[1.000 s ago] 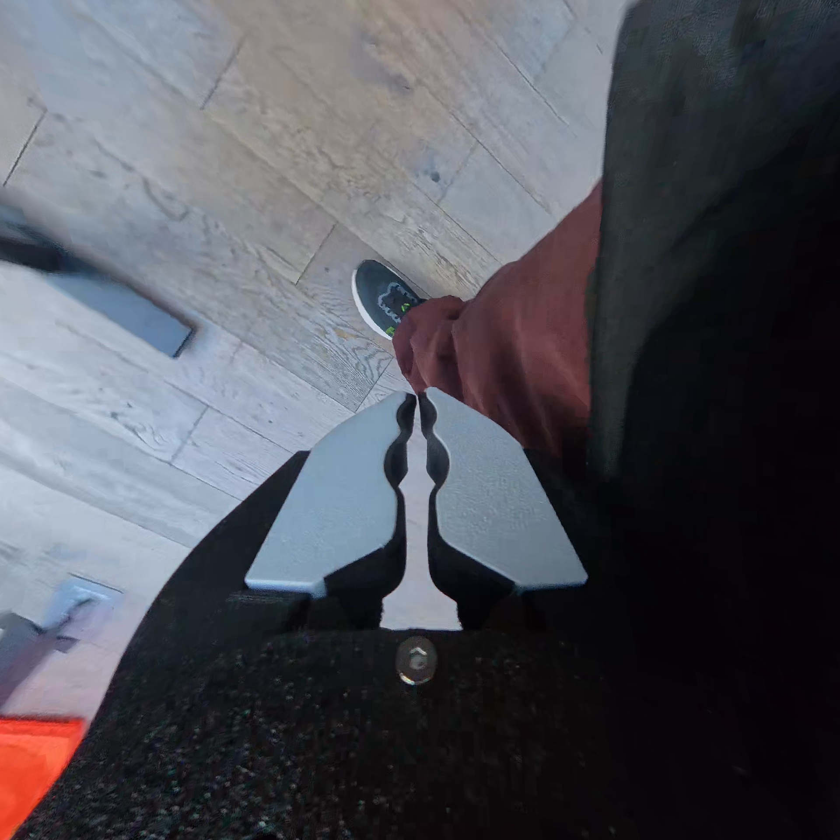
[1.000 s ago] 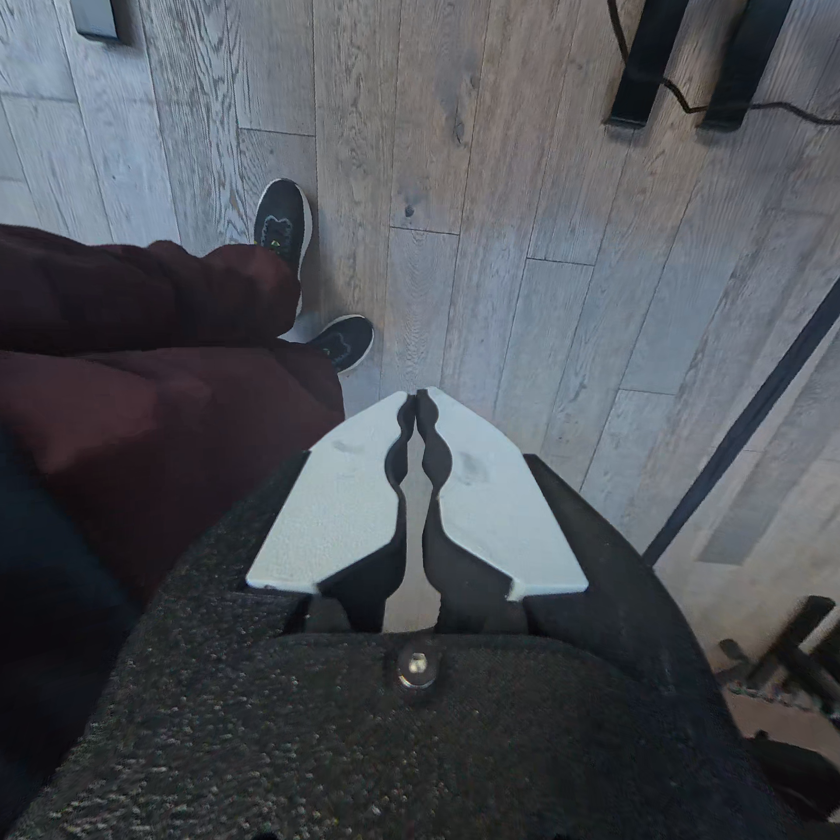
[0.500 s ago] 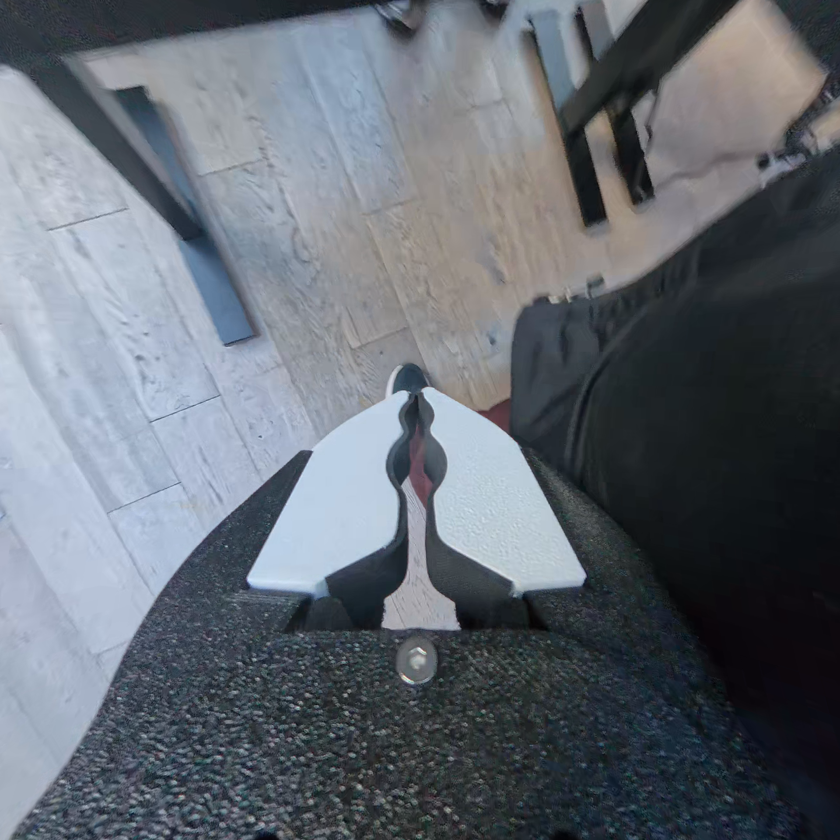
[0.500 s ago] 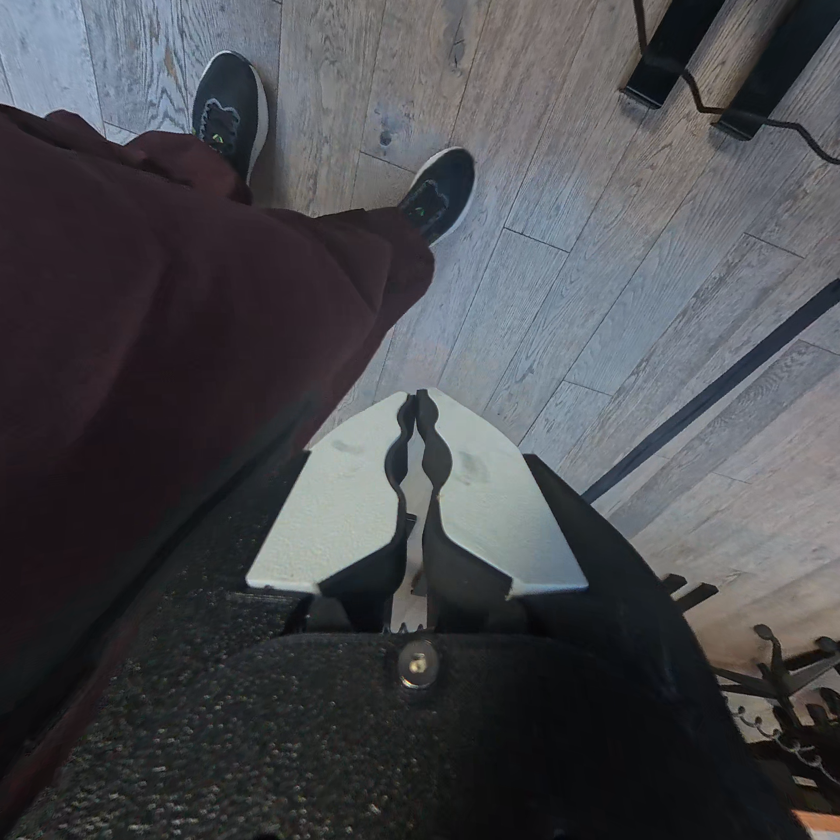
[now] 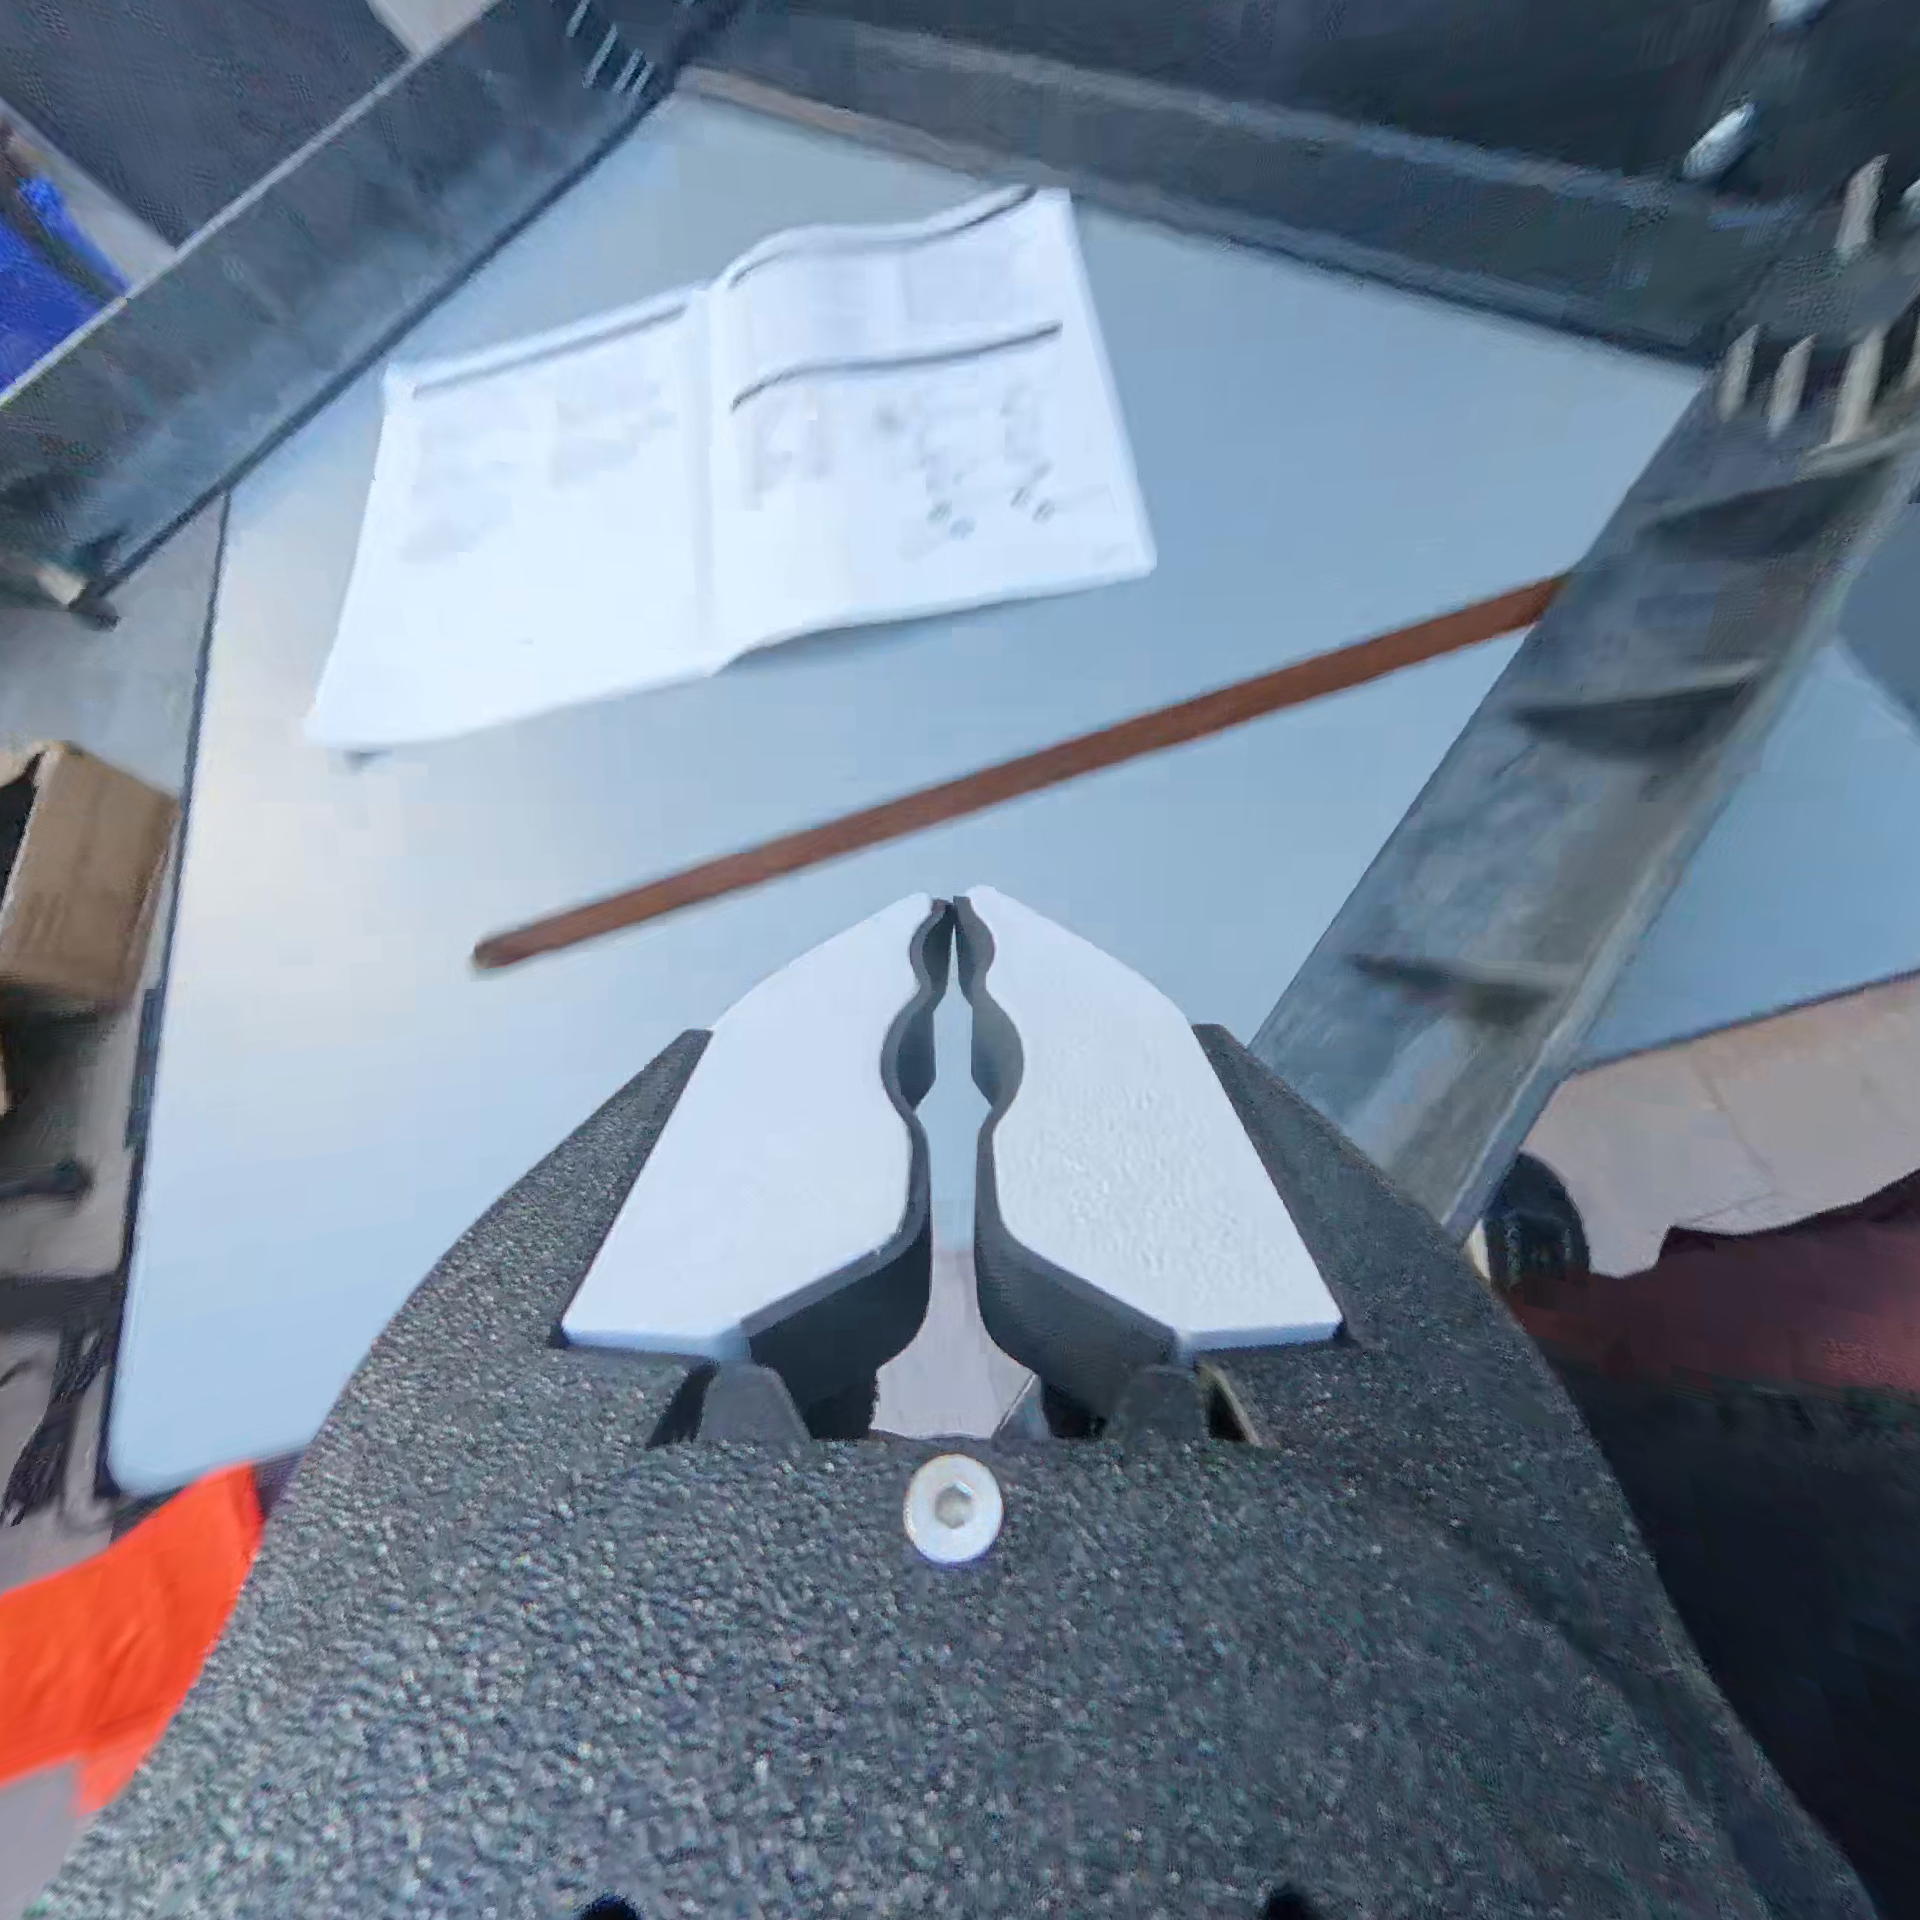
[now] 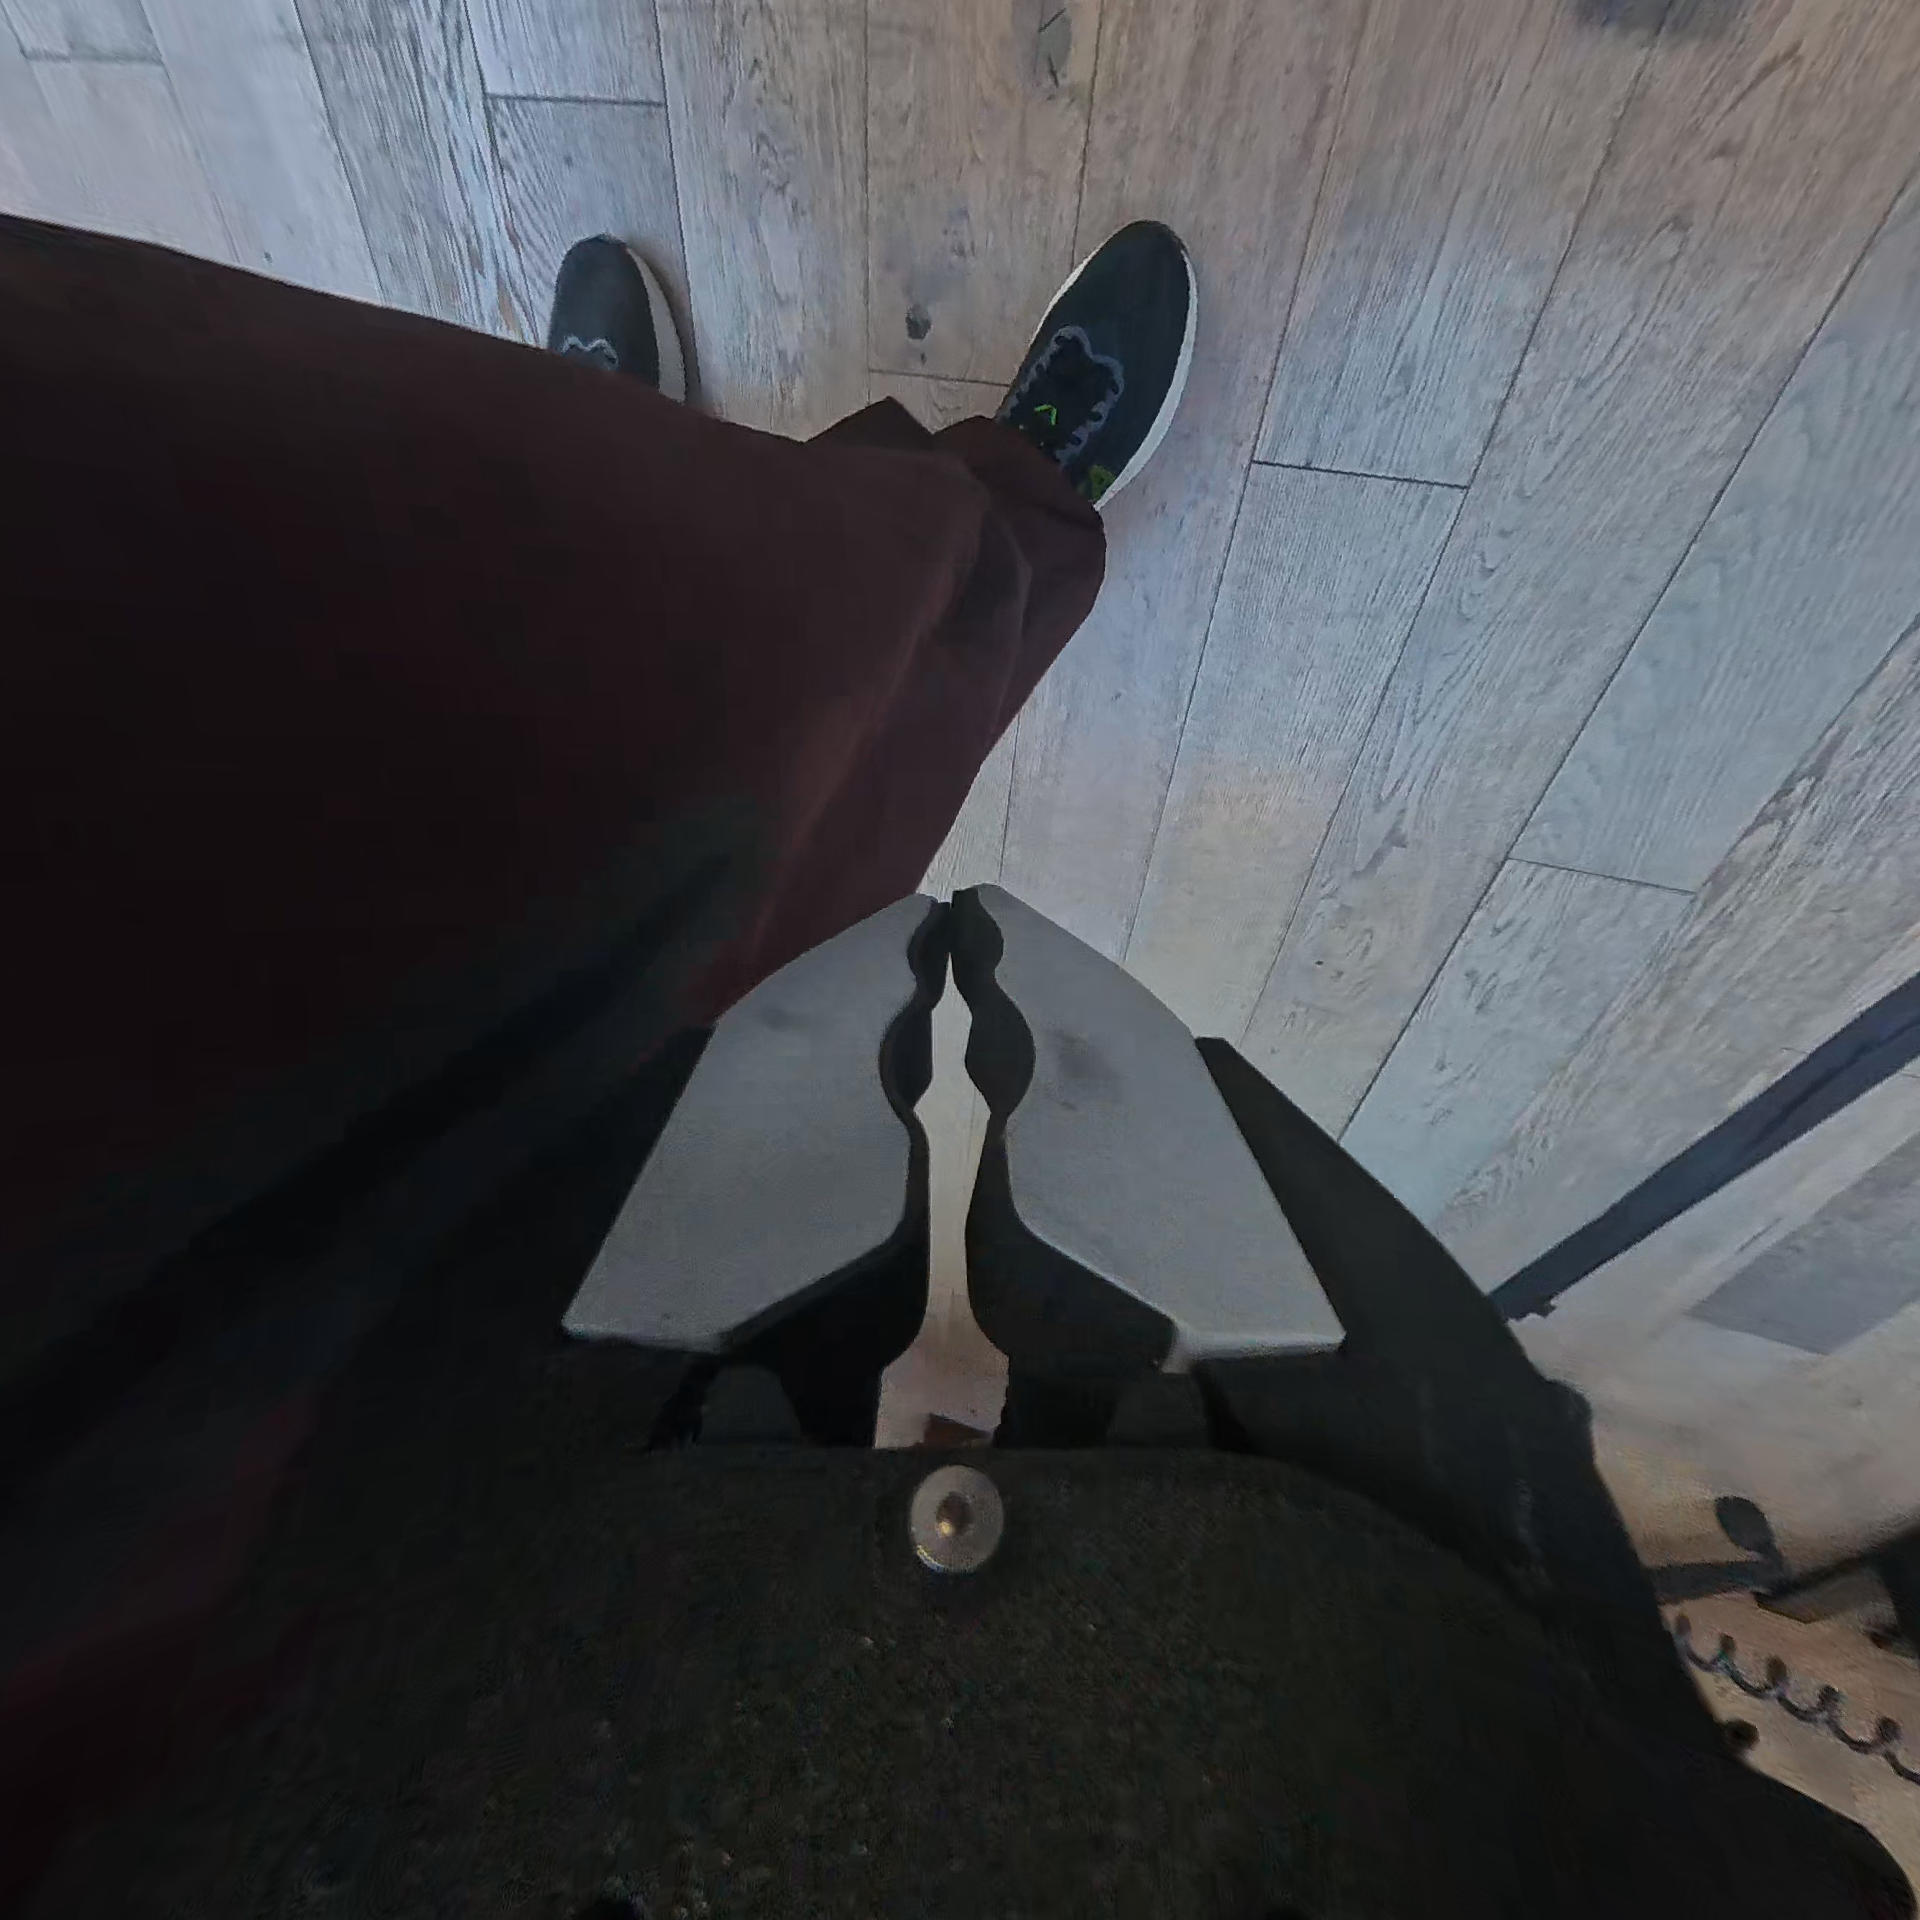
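Left gripper [image 5: 953,906] hung over grey table [image 5: 343,1039], jaws closed, empty, near brown rod [image 5: 1018,774]; open booklet [image 5: 727,457] beyond, probably for reference. Right gripper [image 6: 951,904] pointed floorward beside maroon trouser leg [image 6: 468,675], jaws closed, empty.

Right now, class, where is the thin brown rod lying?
In the left wrist view, the brown rod lies diagonally on the grey table, between the open booklet and the shut left gripper.
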Demonstrator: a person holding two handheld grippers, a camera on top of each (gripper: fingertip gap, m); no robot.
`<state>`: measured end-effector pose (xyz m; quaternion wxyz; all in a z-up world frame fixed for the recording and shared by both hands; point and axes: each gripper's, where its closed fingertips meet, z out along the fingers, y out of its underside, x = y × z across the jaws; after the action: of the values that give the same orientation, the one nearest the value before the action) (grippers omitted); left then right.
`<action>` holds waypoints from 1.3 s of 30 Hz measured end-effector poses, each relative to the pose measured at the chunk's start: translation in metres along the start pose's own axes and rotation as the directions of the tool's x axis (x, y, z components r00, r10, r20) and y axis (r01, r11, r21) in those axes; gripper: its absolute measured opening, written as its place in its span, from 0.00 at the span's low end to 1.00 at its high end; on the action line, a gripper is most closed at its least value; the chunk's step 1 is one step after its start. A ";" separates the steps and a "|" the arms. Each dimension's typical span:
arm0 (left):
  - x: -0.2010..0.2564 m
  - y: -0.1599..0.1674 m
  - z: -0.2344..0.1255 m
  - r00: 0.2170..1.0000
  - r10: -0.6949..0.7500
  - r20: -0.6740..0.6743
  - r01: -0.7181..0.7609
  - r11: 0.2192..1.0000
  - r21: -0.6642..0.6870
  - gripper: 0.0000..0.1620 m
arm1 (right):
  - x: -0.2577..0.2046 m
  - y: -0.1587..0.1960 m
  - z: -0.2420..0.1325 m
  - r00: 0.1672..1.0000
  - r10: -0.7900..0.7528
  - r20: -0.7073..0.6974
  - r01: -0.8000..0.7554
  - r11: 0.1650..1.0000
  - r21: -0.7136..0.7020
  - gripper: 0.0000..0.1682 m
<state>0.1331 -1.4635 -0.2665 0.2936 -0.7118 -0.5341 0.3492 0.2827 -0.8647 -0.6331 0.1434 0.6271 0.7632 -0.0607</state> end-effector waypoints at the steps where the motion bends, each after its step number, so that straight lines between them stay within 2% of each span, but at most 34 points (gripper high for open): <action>1: 0.017 -0.024 0.012 1.000 0.009 -0.028 -0.008 1.000 0.030 0.01 | 0.007 0.001 0.000 1.000 0.010 0.007 -0.010 1.000 0.007 0.02; 5: 0.081 -0.105 0.051 0.988 0.049 -0.147 -0.030 0.991 0.133 0.05 | 0.026 0.005 0.001 0.998 0.056 0.041 -0.058 0.998 0.038 0.02; 9: 0.131 -0.160 0.075 0.964 0.073 -0.255 -0.024 0.981 0.192 0.08 | 0.033 0.013 0.002 0.992 0.101 0.070 -0.105 0.992 0.063 0.02; 15: 0.171 -0.200 0.091 0.938 0.042 -0.345 0.038 0.974 0.222 0.09 | 0.031 0.029 0.008 0.986 0.132 0.100 -0.138 0.989 0.057 0.02; 22: 0.182 -0.229 0.096 0.927 -0.011 -0.375 0.114 0.961 0.253 0.09 | 0.034 0.031 0.011 0.981 0.151 0.122 -0.159 0.986 0.057 0.02; 25: 0.188 -0.249 0.096 0.916 -0.001 -0.402 0.138 0.939 0.314 0.10 | 0.036 0.031 0.009 0.982 0.144 0.122 -0.151 0.987 0.050 0.02; 29: 0.188 -0.288 0.105 0.881 -0.005 -0.473 0.253 0.850 0.463 0.11 | 0.042 0.040 -0.014 0.991 0.104 0.089 -0.105 0.994 0.012 0.02; 33: 0.178 -0.338 0.106 0.810 -0.024 -0.586 0.455 0.657 0.602 0.11 | 0.059 0.060 -0.060 1.000 0.006 0.026 -0.004 0.998 -0.069 0.02; 36: 0.176 -0.363 0.099 0.786 0.037 -0.617 0.494 0.563 0.663 0.12 | 0.080 0.066 -0.100 0.993 -0.119 -0.026 0.115 0.983 -0.142 0.02; 39: 0.172 -0.371 0.089 0.783 0.071 -0.618 0.506 0.504 0.699 0.13 | 0.101 0.063 -0.134 0.978 -0.191 -0.089 0.170 0.964 -0.206 0.02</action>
<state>-0.1133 -1.1979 -0.0571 0.7876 -0.4719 -0.2737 0.2864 0.3071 -0.7202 -0.5295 0.1573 0.5400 0.8260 0.0362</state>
